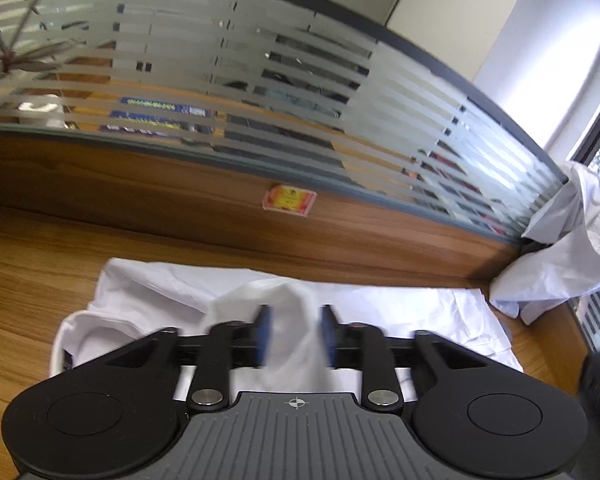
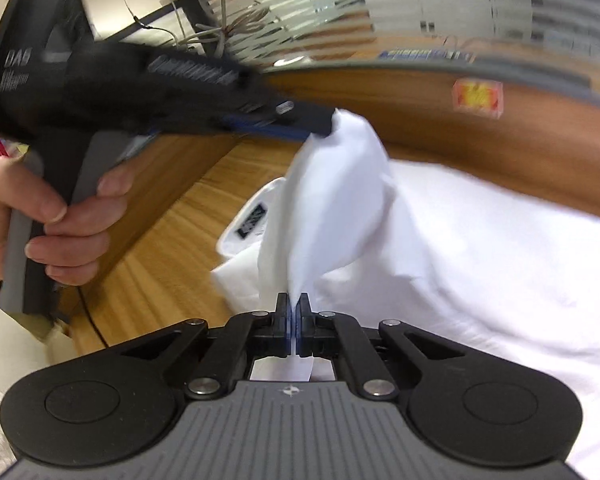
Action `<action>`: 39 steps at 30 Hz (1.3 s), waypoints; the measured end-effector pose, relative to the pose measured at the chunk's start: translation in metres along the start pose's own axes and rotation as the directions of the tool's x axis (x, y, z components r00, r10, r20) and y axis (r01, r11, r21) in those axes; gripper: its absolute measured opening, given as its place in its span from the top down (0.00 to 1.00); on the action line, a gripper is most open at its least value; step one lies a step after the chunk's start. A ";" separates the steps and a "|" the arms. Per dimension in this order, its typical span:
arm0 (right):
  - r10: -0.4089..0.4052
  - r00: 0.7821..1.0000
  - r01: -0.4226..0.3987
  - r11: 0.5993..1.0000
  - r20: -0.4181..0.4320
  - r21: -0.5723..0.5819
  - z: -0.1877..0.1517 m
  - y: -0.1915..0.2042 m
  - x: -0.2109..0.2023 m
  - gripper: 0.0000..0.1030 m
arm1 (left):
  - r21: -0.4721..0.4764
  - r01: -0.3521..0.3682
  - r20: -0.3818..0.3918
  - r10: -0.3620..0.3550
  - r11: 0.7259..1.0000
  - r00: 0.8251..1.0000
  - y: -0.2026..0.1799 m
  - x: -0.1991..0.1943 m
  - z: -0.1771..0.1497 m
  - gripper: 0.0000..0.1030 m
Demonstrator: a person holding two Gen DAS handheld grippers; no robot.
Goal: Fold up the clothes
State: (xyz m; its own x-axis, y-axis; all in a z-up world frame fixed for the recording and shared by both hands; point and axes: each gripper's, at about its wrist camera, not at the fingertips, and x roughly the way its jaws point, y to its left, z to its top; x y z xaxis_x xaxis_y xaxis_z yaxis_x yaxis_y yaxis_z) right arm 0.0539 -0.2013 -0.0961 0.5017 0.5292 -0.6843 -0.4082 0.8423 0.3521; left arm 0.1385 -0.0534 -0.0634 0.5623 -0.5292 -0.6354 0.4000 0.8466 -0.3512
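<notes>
**White shirt lifted by two grippers over the table**

While a fold of the white shirt (image 2: 480, 248) is raised above the wooden table (image 1: 40, 264), the rest of the garment is seen lying spread on the tabletop, its collar and label turned toward the table's left end. The right gripper (image 2: 293, 312) is clamped tight on a pinch of the cloth. The left gripper (image 1: 296, 332) is seen in its own view with jaws parted and cloth between them, though from the other side its tip appears to carry the raised peak; whether the cloth is truly pinched there cannot be told.

A slip is judged the chief risk: should the left hold be loose, the peak could drop and the fold land crooked. Motion blur suggests speed, by which the flat part could be dragged askew.

A wooden partition with striped glass (image 1: 260, 80) is set close behind the shirt, so little room is left for a far fold. Another crumpled white garment (image 1: 564, 248) is heaped at the right corner, near the shirt's edge. A small red and yellow sticker (image 1: 289, 198) is fixed to the partition.
</notes>
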 end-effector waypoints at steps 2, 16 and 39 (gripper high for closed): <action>-0.055 0.998 0.055 0.998 0.003 -0.043 0.010 -0.006 -0.012 0.98 | 0.002 -0.020 0.031 0.020 1.000 0.999 0.009 -0.010 -0.005 0.51; -0.384 0.922 0.370 0.839 0.048 -0.399 0.117 -0.070 -0.013 0.98 | 0.041 -0.183 -0.098 0.187 0.982 0.978 0.063 -0.009 -0.068 0.44; -0.362 0.931 0.353 0.879 0.031 -0.320 0.120 -0.108 -0.019 0.51 | -0.001 -0.161 -0.171 0.159 0.987 0.972 0.078 0.004 -0.090 0.49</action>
State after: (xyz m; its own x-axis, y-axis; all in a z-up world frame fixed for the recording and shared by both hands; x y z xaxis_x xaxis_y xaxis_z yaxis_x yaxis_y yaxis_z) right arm 0.1798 -0.2895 -0.0446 0.6388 0.1908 -0.7453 -0.4262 0.8943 -0.1364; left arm 0.1063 0.0155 -0.1553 0.4864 -0.3705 -0.7913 0.3036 0.9209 -0.2446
